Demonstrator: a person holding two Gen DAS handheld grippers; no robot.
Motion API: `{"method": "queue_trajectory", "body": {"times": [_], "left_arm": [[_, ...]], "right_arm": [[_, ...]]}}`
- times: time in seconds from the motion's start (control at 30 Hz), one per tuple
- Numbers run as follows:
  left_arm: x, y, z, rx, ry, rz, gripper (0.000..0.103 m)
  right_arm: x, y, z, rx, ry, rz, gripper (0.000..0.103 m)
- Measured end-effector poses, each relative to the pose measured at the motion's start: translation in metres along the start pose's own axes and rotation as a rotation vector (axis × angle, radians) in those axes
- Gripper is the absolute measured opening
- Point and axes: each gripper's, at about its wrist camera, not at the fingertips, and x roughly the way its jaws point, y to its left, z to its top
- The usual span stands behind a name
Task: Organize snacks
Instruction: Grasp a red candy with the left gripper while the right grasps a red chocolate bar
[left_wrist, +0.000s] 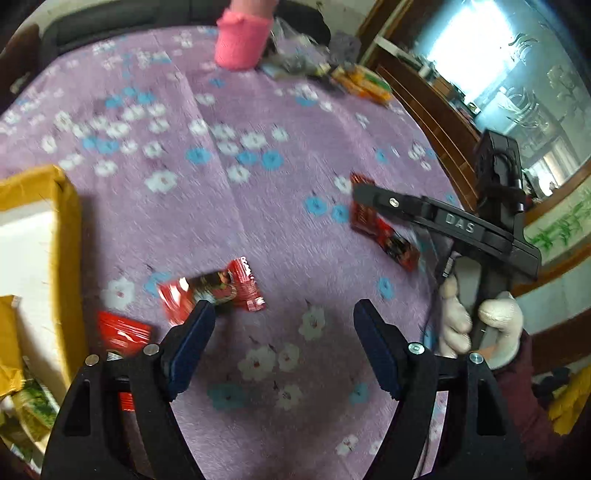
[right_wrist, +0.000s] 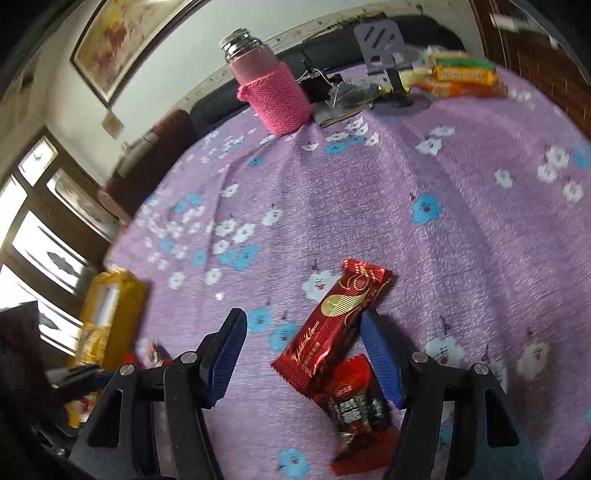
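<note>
- While the right gripper (right_wrist: 303, 354) hangs low over the purple flowered cloth on the worktop (right_wrist: 461, 221), its fingers (right_wrist: 380, 362) stand wide with nothing pressed between the pads; the long red wafer bar (right_wrist: 332, 325) lies slantwise in the gap, its near end resting on a second red packet (right_wrist: 354, 406), and the right finger is just beside the bar's edge.
- To take the bar alone, I would judge it best to turn the wrist until the pads face its long sides, come down at its middle clear of the packet underneath, and close gently, as the foil looks slippery and the wafer crushable.
- Seen from the left wrist, the left gripper (left_wrist: 284, 339) is likewise wide and empty; a red candy wrapper (left_wrist: 214, 288) lies touching its left fingertip (left_wrist: 199, 317), not between the fingers, so a small shift sideways seems needed to centre it; another red packet (left_wrist: 122, 332) lies nearer the yellow box (left_wrist: 62, 229) at the left edge, which looks the likely place for the snacks.
- Farther off, a pink knitted bottle sleeve (right_wrist: 277, 99) and a stack of orange and green packs (right_wrist: 461, 74) sit well apart at the far edge; keep the lift low and the swing short.
</note>
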Motion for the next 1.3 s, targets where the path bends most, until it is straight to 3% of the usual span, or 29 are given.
{"method": "queue_trajectory", "body": {"times": [0.1, 0.23, 0.47, 0.6, 0.67, 0.73, 0.8, 0.83, 1.0, 1.17, 1.3], "left_arm": [[0.002, 0.001, -0.002, 0.003, -0.035, 0.105, 0.077], [0.017, 0.002, -0.005, 0.001, -0.044, 0.169, 0.077], [0.042, -0.013, -0.005, 0.095, -0.056, 0.32, 0.081], [0.047, -0.009, -0.002, 0.104, -0.062, 0.3, 0.091], [0.048, -0.011, -0.002, 0.125, -0.041, 0.288, 0.09], [0.046, -0.017, -0.003, 0.147, -0.036, 0.284, 0.078], [0.04, -0.025, -0.011, 0.181, -0.029, 0.265, 0.055], [0.038, -0.027, -0.014, 0.189, -0.02, 0.254, 0.054], [0.023, -0.031, -0.025, 0.194, -0.035, 0.174, 0.054], [0.03, -0.031, -0.02, 0.216, -0.046, 0.221, 0.062], [0.042, -0.039, -0.015, 0.292, -0.09, 0.289, 0.067]], "right_arm": [[-0.001, -0.005, 0.001, 0.027, 0.0, 0.017, 0.065], [-0.001, 0.002, 0.0, -0.003, -0.003, -0.016, 0.066], [0.008, 0.024, -0.008, -0.128, -0.004, -0.163, 0.06], [0.012, 0.029, -0.008, -0.16, -0.009, -0.21, 0.057], [0.014, 0.029, -0.008, -0.171, -0.013, -0.237, 0.047], [0.014, 0.029, -0.008, -0.192, -0.017, -0.281, 0.028], [0.013, 0.027, -0.008, -0.192, -0.015, -0.279, 0.026], [0.012, 0.025, -0.007, -0.187, -0.014, -0.273, 0.025], [0.01, 0.023, -0.008, -0.172, -0.011, -0.255, 0.024], [0.009, 0.022, -0.008, -0.166, -0.01, -0.245, 0.024], [0.009, 0.02, -0.008, -0.156, -0.011, -0.229, 0.025]]}}
